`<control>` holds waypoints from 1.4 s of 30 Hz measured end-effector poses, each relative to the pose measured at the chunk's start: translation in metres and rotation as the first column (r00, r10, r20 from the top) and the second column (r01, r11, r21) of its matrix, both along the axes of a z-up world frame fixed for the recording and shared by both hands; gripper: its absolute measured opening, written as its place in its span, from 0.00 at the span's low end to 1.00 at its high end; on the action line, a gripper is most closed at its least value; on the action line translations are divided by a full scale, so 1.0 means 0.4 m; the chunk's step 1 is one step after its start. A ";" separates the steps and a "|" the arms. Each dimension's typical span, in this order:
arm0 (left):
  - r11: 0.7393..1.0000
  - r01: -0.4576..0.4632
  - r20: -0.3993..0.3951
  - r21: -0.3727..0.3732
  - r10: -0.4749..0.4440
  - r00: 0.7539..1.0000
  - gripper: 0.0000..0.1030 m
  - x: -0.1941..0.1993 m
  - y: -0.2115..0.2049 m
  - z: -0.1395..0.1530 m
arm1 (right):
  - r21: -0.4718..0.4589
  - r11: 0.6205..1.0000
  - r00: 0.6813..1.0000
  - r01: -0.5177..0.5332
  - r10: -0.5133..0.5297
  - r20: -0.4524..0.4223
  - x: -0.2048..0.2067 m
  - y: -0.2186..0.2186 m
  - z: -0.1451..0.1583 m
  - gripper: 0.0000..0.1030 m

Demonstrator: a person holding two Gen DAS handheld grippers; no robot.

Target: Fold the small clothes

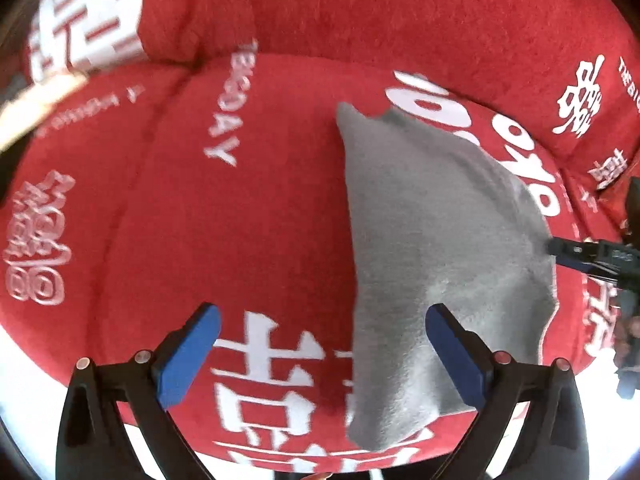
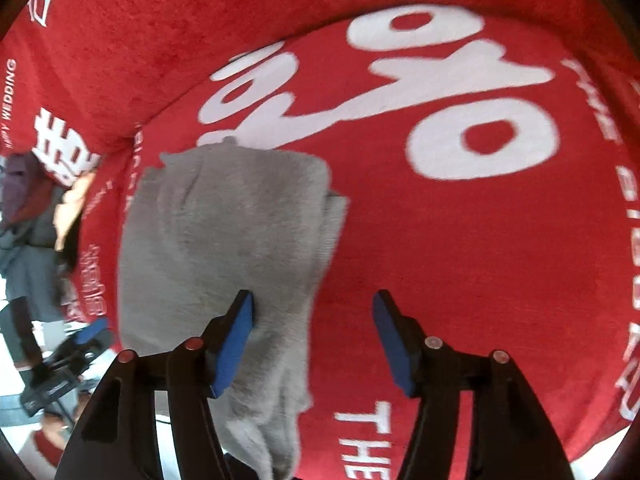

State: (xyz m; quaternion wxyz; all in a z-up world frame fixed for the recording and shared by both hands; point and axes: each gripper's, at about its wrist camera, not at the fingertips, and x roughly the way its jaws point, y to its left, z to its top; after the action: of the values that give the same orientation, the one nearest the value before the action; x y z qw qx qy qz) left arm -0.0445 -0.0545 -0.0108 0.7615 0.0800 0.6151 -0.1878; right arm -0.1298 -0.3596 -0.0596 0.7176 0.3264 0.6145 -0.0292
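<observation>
Under my hands is a red plush sofa cover [image 1: 280,208] printed with big white characters and lettering, and flat on its seat lies one folded grey garment [image 1: 432,232], its edge draped over the front.

Fuzzy grey garment [image 1: 432,232], plush red cover [image 1: 248,240]

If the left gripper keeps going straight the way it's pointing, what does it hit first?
Most likely the red printed cover between its open fingers. The grey cloth lies to the right, under the right-hand finger only, so it may brush that edge; depth is unclear.
</observation>
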 end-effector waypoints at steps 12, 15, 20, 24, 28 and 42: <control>1.000 0.002 0.019 0.020 -0.003 1.000 1.00 -0.021 -0.019 0.031 | 0.241 0.970 0.999 0.032 -0.034 0.003 -0.167 0.134 0.032 0.50; 1.000 0.023 0.040 0.019 -0.024 0.999 1.00 -0.027 -0.028 0.051 | 0.204 0.979 0.999 0.008 0.003 -0.052 -0.153 0.167 -0.003 0.08; 0.999 0.046 0.010 0.014 -0.046 0.999 1.00 -0.033 -0.036 0.050 | 0.014 0.995 0.991 -0.095 0.096 -0.097 -0.171 0.173 -0.032 0.07; 0.998 0.052 -0.020 0.029 -0.052 0.998 1.00 -0.040 -0.043 0.034 | -0.018 0.996 0.982 -0.083 0.079 -0.171 -0.207 0.148 -0.066 0.07; 0.997 0.062 -0.039 0.052 -0.060 0.997 1.00 -0.052 -0.052 0.021 | 0.025 1.000 0.990 -0.015 0.018 -0.140 -0.237 0.104 -0.020 0.07; 0.995 0.096 -0.088 0.036 -0.093 0.992 1.00 -0.077 -0.071 0.003 | -0.192 0.951 0.971 -0.240 0.239 -0.031 0.000 0.202 0.047 0.08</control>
State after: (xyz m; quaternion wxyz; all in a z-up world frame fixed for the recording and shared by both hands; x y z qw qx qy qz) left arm -0.0752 -0.0831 -0.0095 0.7228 0.1161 0.6466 -0.2144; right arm -0.1296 -0.2787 -0.0407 0.7421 0.1775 0.6464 -0.0031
